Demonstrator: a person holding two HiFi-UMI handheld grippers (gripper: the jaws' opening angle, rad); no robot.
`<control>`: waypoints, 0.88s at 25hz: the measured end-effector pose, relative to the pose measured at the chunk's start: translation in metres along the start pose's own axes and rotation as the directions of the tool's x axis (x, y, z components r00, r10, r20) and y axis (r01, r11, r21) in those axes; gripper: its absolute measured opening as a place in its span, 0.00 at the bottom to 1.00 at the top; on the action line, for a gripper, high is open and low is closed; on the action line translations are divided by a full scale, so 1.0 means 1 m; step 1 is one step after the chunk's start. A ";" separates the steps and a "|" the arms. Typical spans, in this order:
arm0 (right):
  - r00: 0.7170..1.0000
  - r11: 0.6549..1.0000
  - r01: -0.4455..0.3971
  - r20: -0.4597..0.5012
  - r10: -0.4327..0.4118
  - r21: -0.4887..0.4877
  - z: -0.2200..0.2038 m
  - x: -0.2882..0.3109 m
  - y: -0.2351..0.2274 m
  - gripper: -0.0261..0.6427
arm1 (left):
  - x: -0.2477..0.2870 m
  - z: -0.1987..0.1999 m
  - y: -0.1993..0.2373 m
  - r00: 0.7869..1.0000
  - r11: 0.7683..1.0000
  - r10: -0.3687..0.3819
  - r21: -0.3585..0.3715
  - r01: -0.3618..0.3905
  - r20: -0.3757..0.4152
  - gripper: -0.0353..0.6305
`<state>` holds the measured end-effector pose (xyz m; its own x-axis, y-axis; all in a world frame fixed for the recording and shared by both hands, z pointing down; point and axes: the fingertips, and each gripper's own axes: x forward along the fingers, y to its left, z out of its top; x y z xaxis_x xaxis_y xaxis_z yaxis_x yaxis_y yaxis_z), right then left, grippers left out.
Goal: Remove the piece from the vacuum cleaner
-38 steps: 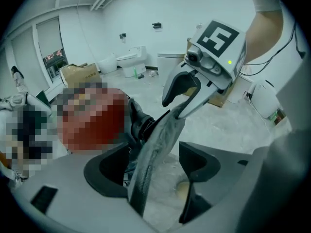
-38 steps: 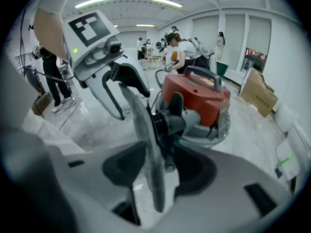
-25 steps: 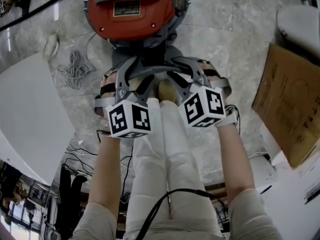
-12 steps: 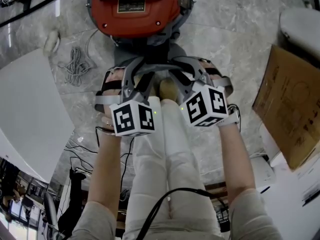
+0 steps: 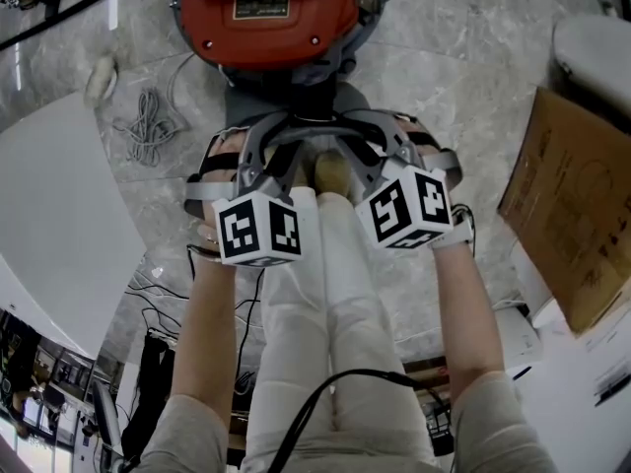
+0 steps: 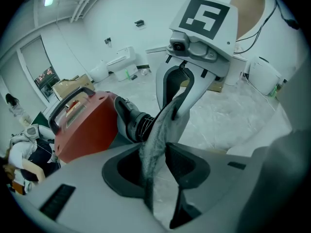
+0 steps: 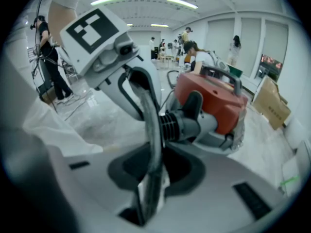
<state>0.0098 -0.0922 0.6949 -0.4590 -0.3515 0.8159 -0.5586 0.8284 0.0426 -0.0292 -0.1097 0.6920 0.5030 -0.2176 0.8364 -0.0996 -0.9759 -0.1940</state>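
A red vacuum cleaner (image 5: 266,18) stands on the marble floor straight ahead. Its grey hose socket (image 5: 296,101) points toward me, with a black ribbed cuff (image 6: 136,125) joining it to the red body (image 7: 218,101). My left gripper (image 5: 271,141) and right gripper (image 5: 340,138) meet tip to tip over that socket, just above the person's knees. Both pairs of jaws are closing. The cuff (image 7: 180,123) lies just past the tips, and I see nothing pinched between the pads. Each gripper view shows the other gripper's marker cube (image 6: 206,16) close by.
A cardboard box (image 5: 567,205) lies at the right and a white board (image 5: 59,225) at the left. A coiled grey cable (image 5: 146,131) lies left of the vacuum cleaner. The person's legs (image 5: 315,304) fill the space under the grippers. People stand far back (image 7: 194,47).
Both grippers have crept forward toward the vacuum cleaner's socket, and their fingers have drawn closer together. The vacuum cleaner itself sits in nearly the same place.
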 end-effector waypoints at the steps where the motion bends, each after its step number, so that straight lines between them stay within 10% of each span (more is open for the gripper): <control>1: 1.000 1.000 0.001 -0.003 -0.001 -0.002 0.000 0.000 0.001 0.16 | -0.001 0.000 -0.001 1.000 1.000 0.000 -0.004 0.000 0.000 0.27; 22: 1.000 1.000 0.016 -0.012 -0.015 0.025 0.000 -0.005 0.009 0.11 | -0.009 0.000 0.000 1.000 1.000 0.016 -0.024 -0.017 -0.018 0.16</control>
<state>0.0072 -0.0833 0.6911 -0.4421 -0.3587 0.8221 -0.5828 0.8116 0.0407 -0.0341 -0.1072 0.6846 0.4859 -0.2335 0.8422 -0.1280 -0.9723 -0.1957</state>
